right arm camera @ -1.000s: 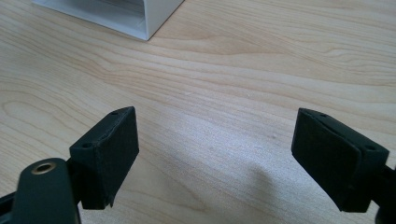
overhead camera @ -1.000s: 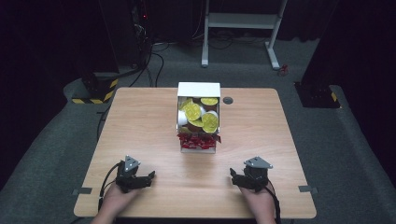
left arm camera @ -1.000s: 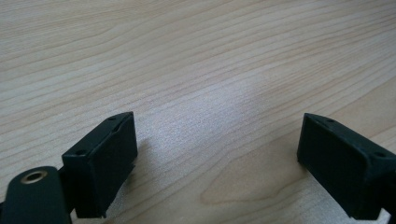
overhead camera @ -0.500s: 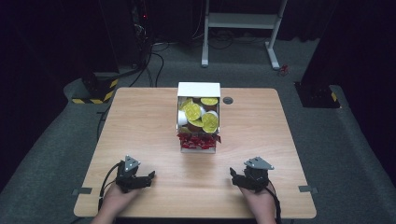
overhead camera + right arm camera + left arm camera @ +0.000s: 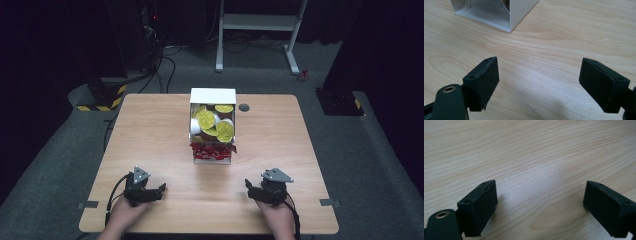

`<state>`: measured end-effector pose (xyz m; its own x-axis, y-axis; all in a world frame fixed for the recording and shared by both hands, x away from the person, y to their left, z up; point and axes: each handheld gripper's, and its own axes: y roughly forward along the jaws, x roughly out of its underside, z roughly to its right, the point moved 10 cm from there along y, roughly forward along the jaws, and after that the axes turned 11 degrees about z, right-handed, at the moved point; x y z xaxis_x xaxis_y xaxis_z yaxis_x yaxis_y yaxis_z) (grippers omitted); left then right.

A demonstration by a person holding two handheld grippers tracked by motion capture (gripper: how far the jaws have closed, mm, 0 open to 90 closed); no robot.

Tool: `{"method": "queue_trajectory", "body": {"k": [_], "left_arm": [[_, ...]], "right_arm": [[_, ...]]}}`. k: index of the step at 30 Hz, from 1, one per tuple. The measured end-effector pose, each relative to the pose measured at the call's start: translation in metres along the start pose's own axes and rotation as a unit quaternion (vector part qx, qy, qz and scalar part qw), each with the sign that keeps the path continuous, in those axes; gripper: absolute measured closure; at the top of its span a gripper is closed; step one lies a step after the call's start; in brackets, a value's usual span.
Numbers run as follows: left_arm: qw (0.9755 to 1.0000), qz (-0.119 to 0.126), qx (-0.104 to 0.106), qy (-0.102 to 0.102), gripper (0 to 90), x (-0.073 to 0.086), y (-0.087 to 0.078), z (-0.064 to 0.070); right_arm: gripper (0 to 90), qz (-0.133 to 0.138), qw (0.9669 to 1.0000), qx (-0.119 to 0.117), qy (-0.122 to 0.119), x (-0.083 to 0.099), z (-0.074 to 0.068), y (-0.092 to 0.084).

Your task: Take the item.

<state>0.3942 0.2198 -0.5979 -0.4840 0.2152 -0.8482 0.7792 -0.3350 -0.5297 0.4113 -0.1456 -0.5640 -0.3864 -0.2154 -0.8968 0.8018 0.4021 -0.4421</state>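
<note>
Light wooden table (image 5: 150, 135) seen from high above, facing forward, each gripper view set low and close behind its jaws, table shared.

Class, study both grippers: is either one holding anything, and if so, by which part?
Nothing is held. The left gripper and right gripper are both open over bare table, short of the white box.

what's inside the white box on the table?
The white box holds round cups with yellow lids in its far part and red wrapped pieces in the near part. Whatever lies under those top layers is covered.
</note>
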Motion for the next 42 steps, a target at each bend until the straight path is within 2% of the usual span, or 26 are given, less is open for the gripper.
{"method": "queue_trajectory", "body": {"k": [10, 21, 32, 37, 42], "left_arm": [[1.0, -0.003, 0.002, 0.003, 11.7, 0.0, 0.0, 0.0], [1.0, -0.003, 0.002, 0.001, 11.6, 0.0, 0.0, 0.0], [1.0, -0.003, 0.003, 0.001, 11.6, 0.0, 0.0, 0.0], [1.0, -0.003, 0.003, -0.001, 11.6, 0.0, 0.0, 0.001], [1.0, -0.003, 0.003, 0.001, 11.6, 0.0, 0.0, 0.0]], "right_arm": [[17.4, 0.014, 0.9999, -0.005, -0.001, -0.005, -0.006, -0.001], [19.1, 0.031, 0.999, -0.033, -0.004, -0.019, -0.02, -0.002], [20.4, 0.033, 0.9988, -0.034, -0.007, -0.031, -0.022, -0.002], [21.7, 0.045, 0.998, -0.04, -0.02, -0.04, -0.026, -0.001], [22.3, 0.043, 0.9981, -0.041, -0.016, -0.045, -0.027, -0.001]]}}
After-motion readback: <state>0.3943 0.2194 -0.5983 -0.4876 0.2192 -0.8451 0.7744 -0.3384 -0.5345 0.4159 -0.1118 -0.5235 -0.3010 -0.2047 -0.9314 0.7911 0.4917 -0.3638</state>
